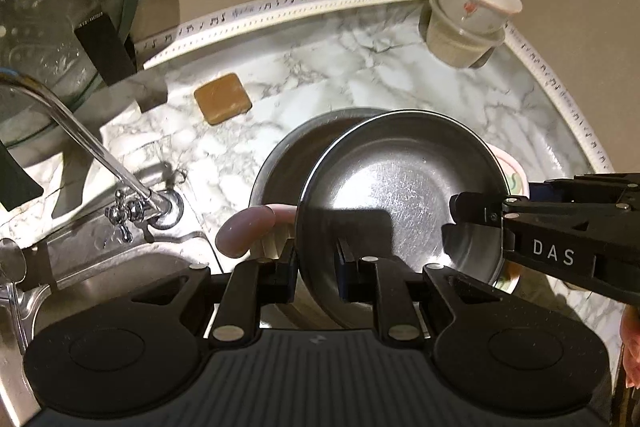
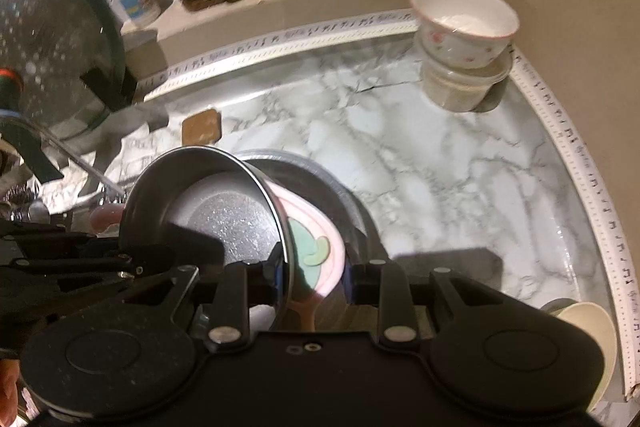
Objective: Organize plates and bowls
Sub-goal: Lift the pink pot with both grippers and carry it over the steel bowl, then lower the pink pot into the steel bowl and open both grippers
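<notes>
A steel bowl (image 1: 400, 195) hangs tilted over the marble counter, held from both sides. My left gripper (image 1: 316, 263) is shut on its near rim. My right gripper (image 2: 314, 277) is shut with one finger inside the steel bowl (image 2: 208, 211) and the other behind a pink plate (image 2: 320, 239) with a green pattern, pinching both together. It reaches in from the right in the left wrist view, where only an edge of the pink plate (image 1: 514, 171) shows. A larger steel dish (image 1: 288, 163) lies behind and under them.
A faucet (image 1: 80, 135) and sink (image 1: 120, 279) are at the left, with a glass lid (image 1: 60, 7) standing in a rack. A pink brush (image 1: 244, 231), a brown soap bar (image 1: 223, 98), and a cup stacked on a tub (image 1: 472, 11) sit on the counter. A cream cup (image 2: 588, 339) is near right.
</notes>
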